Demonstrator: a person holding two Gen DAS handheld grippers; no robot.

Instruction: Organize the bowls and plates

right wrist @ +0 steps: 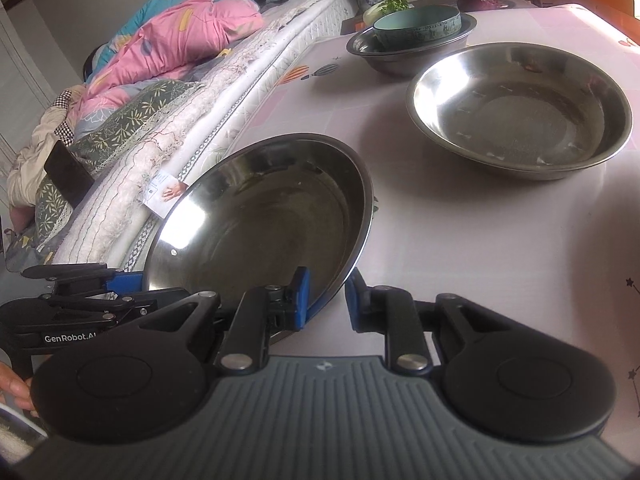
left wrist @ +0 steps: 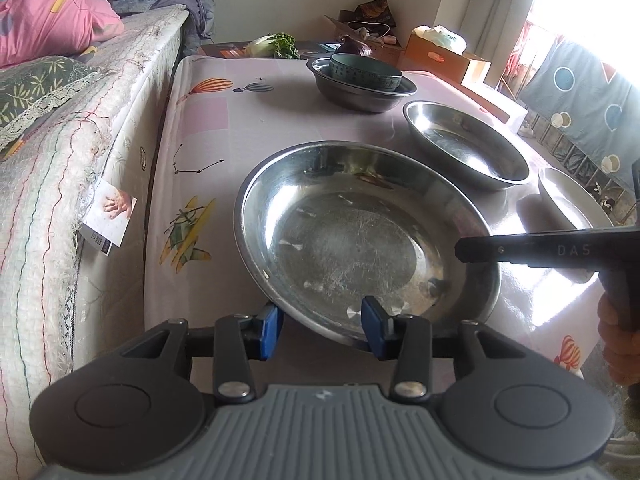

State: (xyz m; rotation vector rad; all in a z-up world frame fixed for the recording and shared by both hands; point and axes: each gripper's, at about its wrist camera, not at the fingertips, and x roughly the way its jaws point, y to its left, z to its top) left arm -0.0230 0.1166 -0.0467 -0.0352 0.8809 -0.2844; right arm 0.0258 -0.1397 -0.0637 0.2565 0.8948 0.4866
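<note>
Both grippers hold one steel pan (right wrist: 260,216) by its rim above the bench (right wrist: 500,248), tilted. The left gripper (left wrist: 322,330) is partly closed at the pan's 6 o'clock edge. The right gripper (right wrist: 326,300) is nearly closed on the 3 o'clock edge. A second pan (right wrist: 520,112) sits at 1 o'clock; a teal bowl (right wrist: 418,24) sits nested in a steel bowl (right wrist: 408,56) at 12.

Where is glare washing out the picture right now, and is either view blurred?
Left wrist view: the window at right is blown out, and glare whitens the tablecloth beside the big steel plate. Right wrist view: evenly lit, only a bright glint on that plate. Both sharp, edges fisheye-bent.
</note>
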